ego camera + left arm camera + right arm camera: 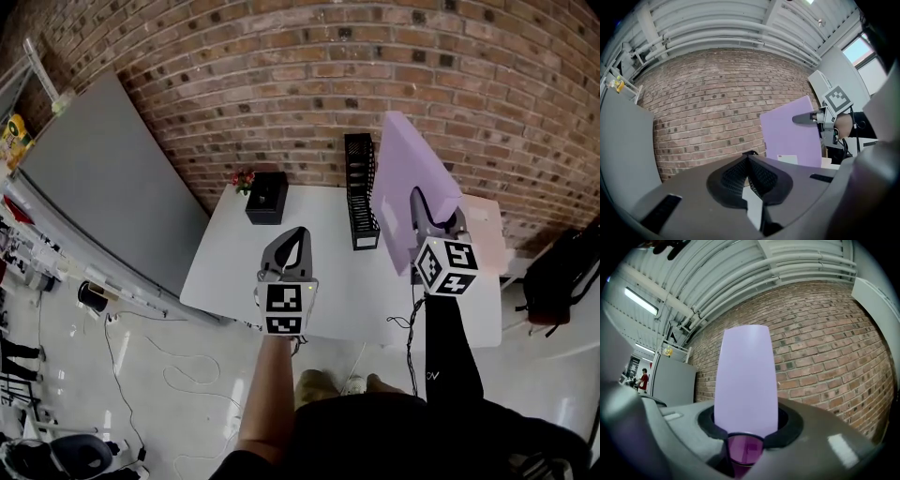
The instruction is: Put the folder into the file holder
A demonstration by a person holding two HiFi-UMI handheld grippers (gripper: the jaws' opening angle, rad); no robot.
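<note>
The right gripper (pixel 419 204) fingers grip the purple folder (pixel 403 173) upright beside the file holder (pixel 360 192), while the left gripper (pixel 293 242) fingers are closed, empty, on the holder's other side.

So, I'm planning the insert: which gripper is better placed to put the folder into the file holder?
Right: the right gripper grips the folder, upright beside the file holder. The left gripper is shut, empty.

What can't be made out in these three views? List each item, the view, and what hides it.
Head view: slots of the black mesh file holder, too small to tell whether empty.
Head view: part of the white table, behind the lilac plastic folder.
Right gripper view: table and file holder, blocked by the folder clamped in the right gripper.
</note>
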